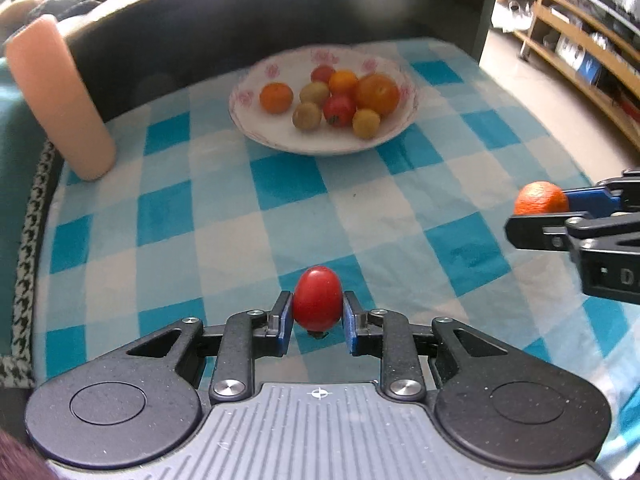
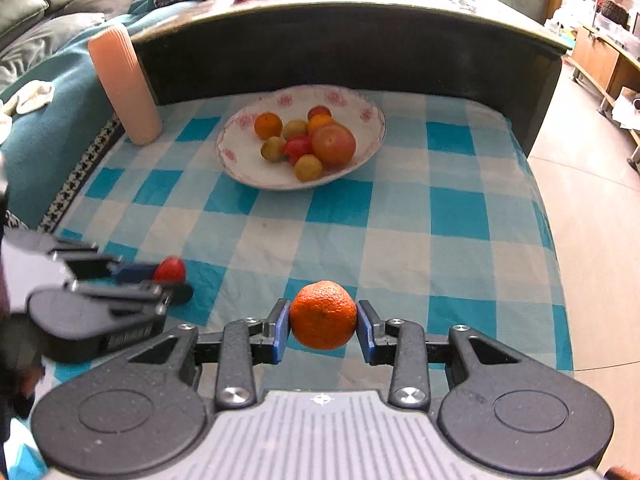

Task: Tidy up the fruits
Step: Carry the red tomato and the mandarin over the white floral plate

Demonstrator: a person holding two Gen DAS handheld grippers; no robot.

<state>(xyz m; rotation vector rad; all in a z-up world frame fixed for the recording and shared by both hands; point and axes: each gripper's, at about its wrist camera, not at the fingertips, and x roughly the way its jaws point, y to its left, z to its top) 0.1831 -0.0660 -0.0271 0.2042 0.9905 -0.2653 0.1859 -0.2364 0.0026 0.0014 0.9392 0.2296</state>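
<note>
Two grippers tilt steeply down over the near part of the checked cloth [image 1: 380, 208] on the counter. Nearest left, the left gripper [image 1: 318, 314] has its jaws pinched on a small red tomato [image 1: 318, 298], held clear of the cloth. To its right, the right gripper [image 2: 323, 326] pinches a mandarin [image 2: 323, 314] between wider-set jaws. Farther back, a flowered bowl [image 2: 248, 172] holds oranges, tomatoes and yellowish fruits, partly hiding one another. At far left stands a ribbed pink cylinder [image 2: 124, 88].
</note>
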